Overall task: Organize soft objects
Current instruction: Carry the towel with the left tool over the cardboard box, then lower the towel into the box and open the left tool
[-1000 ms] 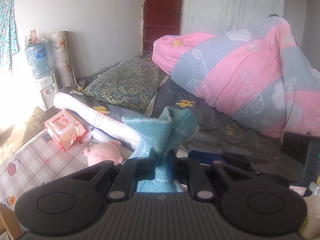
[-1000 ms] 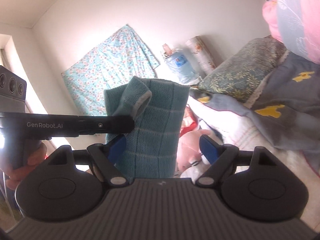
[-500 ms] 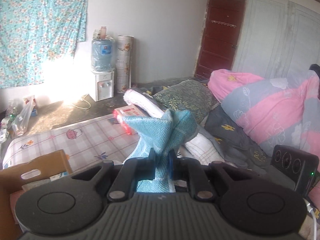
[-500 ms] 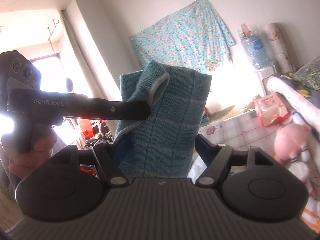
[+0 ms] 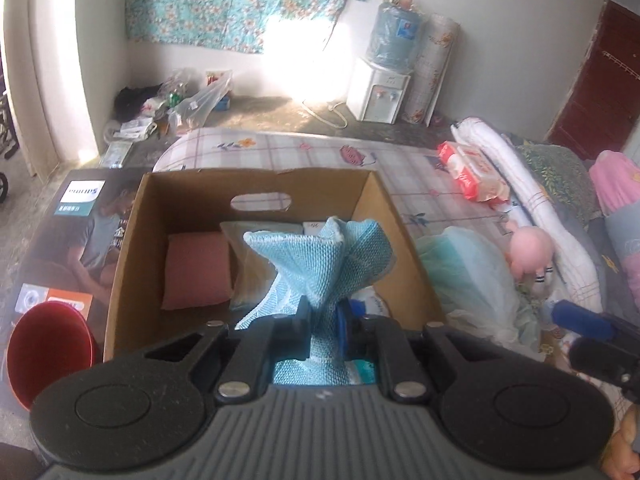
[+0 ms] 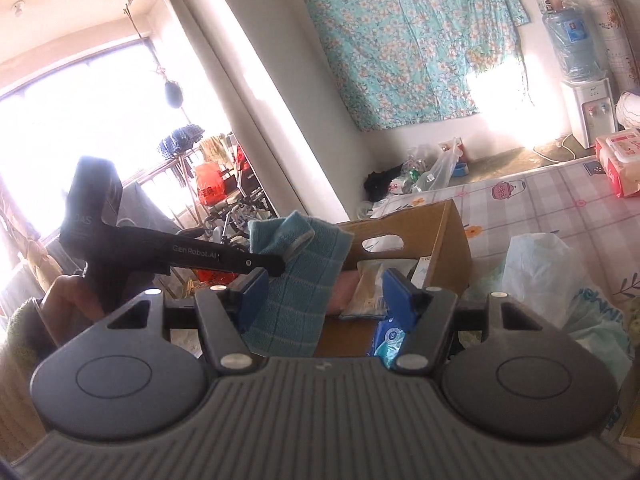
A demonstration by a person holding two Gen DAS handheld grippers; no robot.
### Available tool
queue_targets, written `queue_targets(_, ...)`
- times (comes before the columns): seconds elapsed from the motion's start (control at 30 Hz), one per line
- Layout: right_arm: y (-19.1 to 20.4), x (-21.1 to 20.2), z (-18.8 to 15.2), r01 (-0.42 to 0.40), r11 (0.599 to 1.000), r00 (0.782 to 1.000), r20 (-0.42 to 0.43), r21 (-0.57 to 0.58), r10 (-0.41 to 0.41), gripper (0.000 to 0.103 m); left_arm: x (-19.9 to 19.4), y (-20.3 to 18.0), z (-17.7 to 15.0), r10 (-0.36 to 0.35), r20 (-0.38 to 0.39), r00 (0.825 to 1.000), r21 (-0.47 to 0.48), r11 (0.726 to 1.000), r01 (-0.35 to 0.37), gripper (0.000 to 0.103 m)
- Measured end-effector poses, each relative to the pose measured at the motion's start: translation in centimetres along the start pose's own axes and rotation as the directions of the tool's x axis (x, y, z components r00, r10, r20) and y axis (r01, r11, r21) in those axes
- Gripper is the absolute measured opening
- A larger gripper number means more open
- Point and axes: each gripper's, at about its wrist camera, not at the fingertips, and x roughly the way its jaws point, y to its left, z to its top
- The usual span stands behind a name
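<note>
Several soft things already lay inside the cardboard box [image 5: 256, 184]; the left tongs [image 5: 323, 314], clamped on the blue towel [image 5: 320, 264], held it above that box, while the right tongs [image 6: 324, 294] stood apart, gripping nothing. The plush pig [image 5: 528, 248] beyond the box remained unpacked.

Knitted cloth towel [image 5: 320, 264], matt cardboard box [image 5: 132, 240]

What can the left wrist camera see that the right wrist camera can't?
Only the left wrist view shows the red bucket, the pink plush toy and the pink cushion in the box. Only the right wrist view shows the bright window and the hand holding the left gripper. Both show the blue towel pinched by the left gripper, the cardboard box, the floral cloth and the water dispenser.
</note>
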Motion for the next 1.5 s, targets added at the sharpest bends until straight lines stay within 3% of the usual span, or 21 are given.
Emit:
queue_targets(0.13,-1.0,0.1,-0.6,0.034,0.999,0.999,-0.007,0.021,-0.033,0.064,5.0,3.7,-0.4,0.023,-0.15,0.988,-0.067,0.997,-0.033,0.013)
queue_targets(0.23,-1.5,0.6,-0.8,0.049,0.999,0.999,-0.018,0.024,-0.049,0.065,7.9,5.1,-0.4,0.06,-0.207,0.976,-0.096,0.992,-0.081,0.013)
queue_targets(0.37,-2.1,1.2,-1.1,0.064,0.998,0.998,-0.03,0.024,-0.063,0.065,9.8,4.3,0.0,0.058,-0.223,0.973,-0.108,0.991,-0.083,0.013)
queue_targets(0.6,-4.3,1.3,-0.9,0.087,0.995,0.996,-0.042,0.05,-0.085,0.066,12.0,2.9,-0.1,-0.08,-0.216,0.973,-0.19,0.981,0.039,0.014)
queue_targets(0.77,-5.1,1.1,-1.3,0.103,0.993,0.994,-0.049,0.063,-0.1,0.066,13.2,3.8,-0.7,-0.032,-0.235,0.971,-0.224,0.974,-0.022,0.018)
queue_targets(0.97,-5.4,0.9,-1.4,0.106,0.992,0.993,-0.05,0.066,-0.103,0.067,14.2,5.1,-1.4,-0.046,-0.258,0.965,-0.304,0.952,-0.036,0.036)
queue_targets(1.07,-5.4,0.8,-1.4,0.108,0.992,0.993,-0.053,0.065,-0.104,0.067,13.6,5.5,-1.1,-0.07,-0.255,0.964,-0.345,0.938,-0.024,0.056)
queue_targets(1.23,-5.5,0.5,-1.5,0.109,0.992,0.993,-0.044,0.064,-0.106,0.068,11.0,5.6,-0.3,-0.072,-0.2,0.977,-0.347,0.938,-0.002,0.065)
queue_targets(1.33,-5.5,0.5,-1.5,0.107,0.992,0.994,-0.04,0.064,-0.104,0.069,10.1,6.3,-0.3,-0.031,-0.173,0.984,-0.373,0.927,-0.036,0.069)
queue_targets(1.4,-5.6,0.5,-1.5,0.102,0.993,0.994,-0.041,0.066,-0.099,0.069,10.5,6.9,-0.6,-0.001,-0.192,0.981,-0.406,0.91,-0.079,0.075)
queue_targets(1.5,-5.4,0.6,-1.6,0.093,0.993,0.995,-0.043,0.069,-0.09,0.069,12.1,7.7,-1.6,-0.013,-0.262,0.965,-0.449,0.887,-0.11,0.075)
